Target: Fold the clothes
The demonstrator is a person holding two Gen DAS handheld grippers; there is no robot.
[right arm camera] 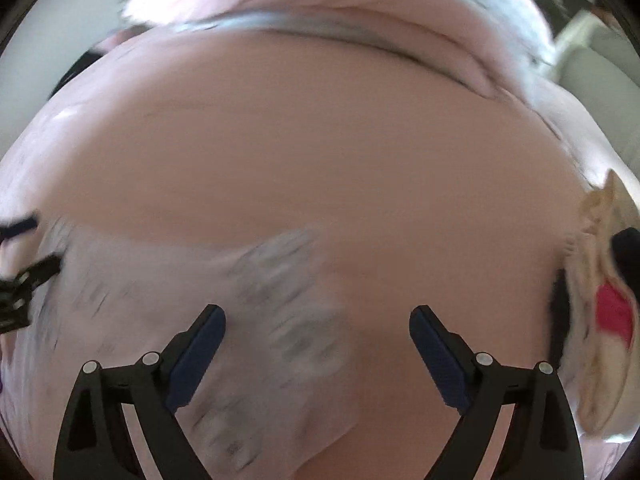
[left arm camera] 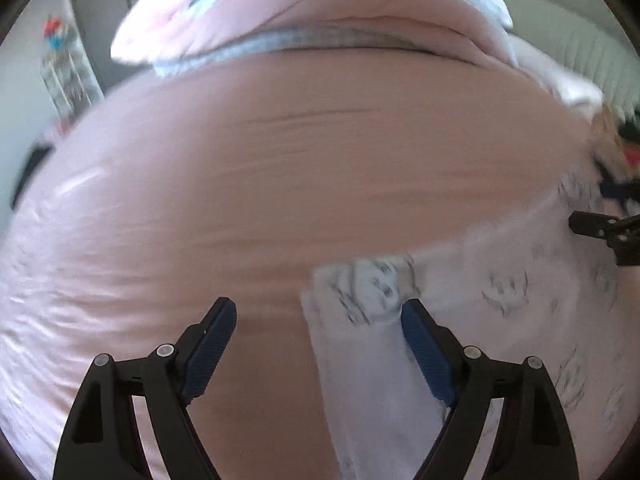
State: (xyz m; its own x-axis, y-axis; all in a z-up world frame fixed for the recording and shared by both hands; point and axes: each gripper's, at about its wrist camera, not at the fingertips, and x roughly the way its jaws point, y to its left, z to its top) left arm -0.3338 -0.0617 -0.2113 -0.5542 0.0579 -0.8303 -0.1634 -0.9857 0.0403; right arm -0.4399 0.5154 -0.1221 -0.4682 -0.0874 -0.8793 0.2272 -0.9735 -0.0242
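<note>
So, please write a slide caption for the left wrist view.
Open left tongs above a white patterned garment on a pink sheet.

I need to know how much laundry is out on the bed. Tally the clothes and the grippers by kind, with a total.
White patterned garment, spread on the pink sheet: 1
Cream garment with red and dark parts, near the bed's right edge: 1
Grippers, both open and holding nothing: 2, the left gripper and the right gripper
Total: 4
</note>
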